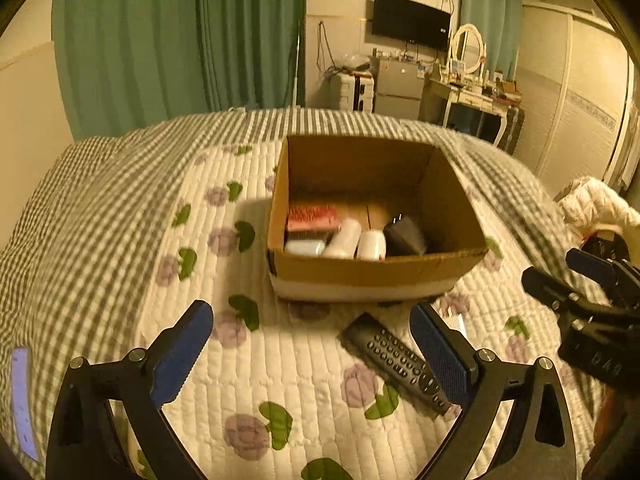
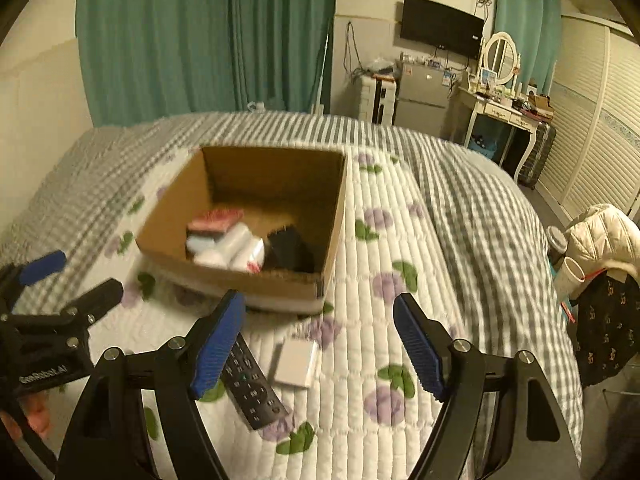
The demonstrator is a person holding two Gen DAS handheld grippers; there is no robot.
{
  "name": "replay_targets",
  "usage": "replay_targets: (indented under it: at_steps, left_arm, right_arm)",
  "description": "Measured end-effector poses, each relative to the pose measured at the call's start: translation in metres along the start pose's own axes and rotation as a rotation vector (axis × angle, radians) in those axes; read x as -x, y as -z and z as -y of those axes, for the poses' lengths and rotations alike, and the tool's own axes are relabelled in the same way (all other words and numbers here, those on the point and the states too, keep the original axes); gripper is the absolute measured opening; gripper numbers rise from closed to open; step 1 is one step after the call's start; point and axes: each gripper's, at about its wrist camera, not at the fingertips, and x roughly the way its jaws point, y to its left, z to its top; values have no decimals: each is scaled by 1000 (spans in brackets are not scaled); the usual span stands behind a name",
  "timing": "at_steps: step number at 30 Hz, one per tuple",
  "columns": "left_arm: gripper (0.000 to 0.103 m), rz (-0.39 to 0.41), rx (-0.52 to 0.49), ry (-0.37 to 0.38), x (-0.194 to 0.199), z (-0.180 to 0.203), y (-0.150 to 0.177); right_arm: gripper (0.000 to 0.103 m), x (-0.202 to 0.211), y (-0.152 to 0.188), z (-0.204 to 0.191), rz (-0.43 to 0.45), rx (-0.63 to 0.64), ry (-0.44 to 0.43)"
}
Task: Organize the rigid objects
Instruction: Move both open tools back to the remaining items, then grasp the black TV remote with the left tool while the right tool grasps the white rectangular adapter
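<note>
Cardboard box (image 1: 372, 276) holds white bottles (image 1: 358, 243), pink pack (image 1: 313, 218), black item (image 1: 405, 237).

Black remote (image 1: 396, 364) (blue fingers (image 1: 182, 356))

Two wrist views over the bed (image 1: 120, 208) — shared cardboard box (image 1: 360, 276) (near, ahead)

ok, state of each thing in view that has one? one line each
left gripper: open, empty
right gripper: open, empty
cardboard box: open-topped, partly filled
remote: on the quilt, outside the box, buttons up
small white box: flat on the quilt beside the remote
TV: screen dark
</note>
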Motion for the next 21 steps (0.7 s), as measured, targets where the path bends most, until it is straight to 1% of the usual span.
replay_targets:
  at_steps: [2, 5, 8, 12, 15, 16, 18, 20, 21]
  left_arm:
    - [100, -21, -4, -9, -10, 3, 10]
    - [100, -53, 21, 3, -26, 3, 22]
    - [100, -91, 42, -2, -44, 5, 34]
    - [100, -131, 46, -26, -65, 7, 47]
    - [100, -147, 47, -46, -75, 7, 54]
    - [100, -155, 49, -54, -79, 8, 57]
    - [100, -168, 59, -62, -84, 7, 61]
    - [100, -177, 80, -63, -87, 7, 63]
    - [100, -182, 90, -60, -88, 8, 64]
  right_arm:
    - [76, -11, 10, 0, -21, 2, -3]
    - [76, -32, 24, 3, -63, -18, -14]
    - [76, -51, 35, 6, -103, -44, -16]
    - [76, -79, 46, 1, -162, -18, -15]
    - [76, -99, 52, -6, -203, -5, -37]
    - [75, -105, 54, -8, -216, -4, -46]
    - [71, -117, 59, -11, -246, -6, -68]
    - [62, -126, 63, -13, -265, 9, -67]
    - [60, -128, 65, -13, -263, 20, -60]
